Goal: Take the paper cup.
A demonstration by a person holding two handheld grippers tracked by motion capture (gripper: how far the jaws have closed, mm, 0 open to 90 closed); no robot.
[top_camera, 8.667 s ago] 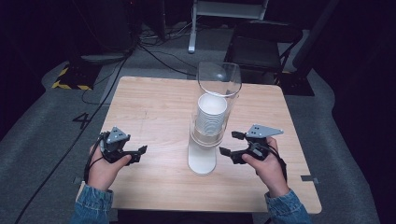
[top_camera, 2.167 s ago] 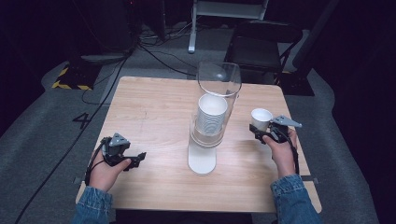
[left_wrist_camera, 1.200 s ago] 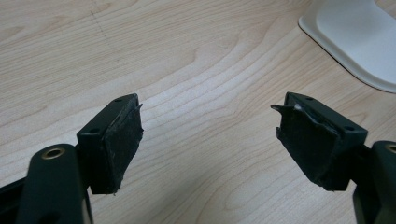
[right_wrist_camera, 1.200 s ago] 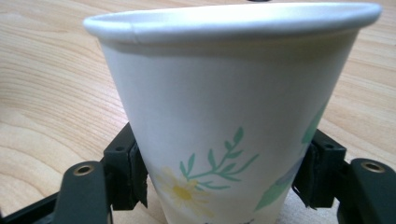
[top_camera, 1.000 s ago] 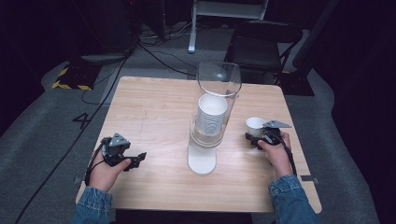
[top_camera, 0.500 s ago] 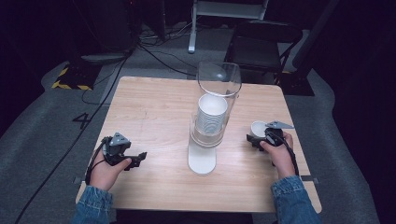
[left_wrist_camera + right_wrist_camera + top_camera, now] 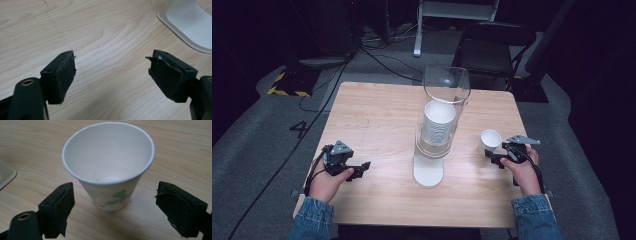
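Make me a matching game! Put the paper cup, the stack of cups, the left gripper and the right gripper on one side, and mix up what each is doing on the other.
1. paper cup
2. stack of cups
3. left gripper
4. right gripper

A. open over bare wood
B. inside the clear tube
C. standing alone, upright on the table
D. open, a jaw each side of a cup

Pairs: 1-C, 2-B, 3-A, 4-D
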